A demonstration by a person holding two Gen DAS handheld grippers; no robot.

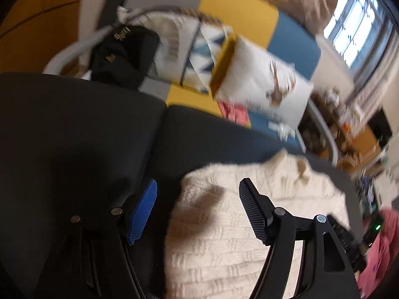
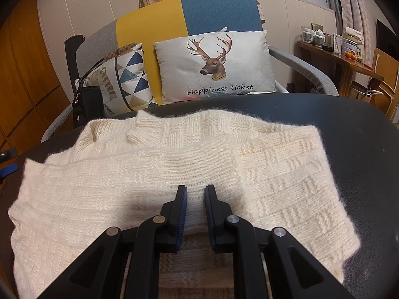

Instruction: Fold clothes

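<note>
Cream knit sweater [image 2: 174, 174] is lying partly folded on the dark tabletop [image 2: 361, 149]: one sleeve is already laid across the body, collar end pointing toward the armchair [image 2: 214, 7]. Judging from that, side folds look mostly done and the final fold-over is probably left.

Left gripper [image 1: 197, 209] is hanging spread over the sweater's edge, nothing between the pads. Right gripper [image 2: 195, 214] is sitting nearly pressed together low on the near hem; whether it is pinching fabric, cannot tell.

Bare tabletop is showing on both sides of the sweater; far edge is close behind the collar, with the deer cushion [image 2: 214, 64] beyond.
</note>
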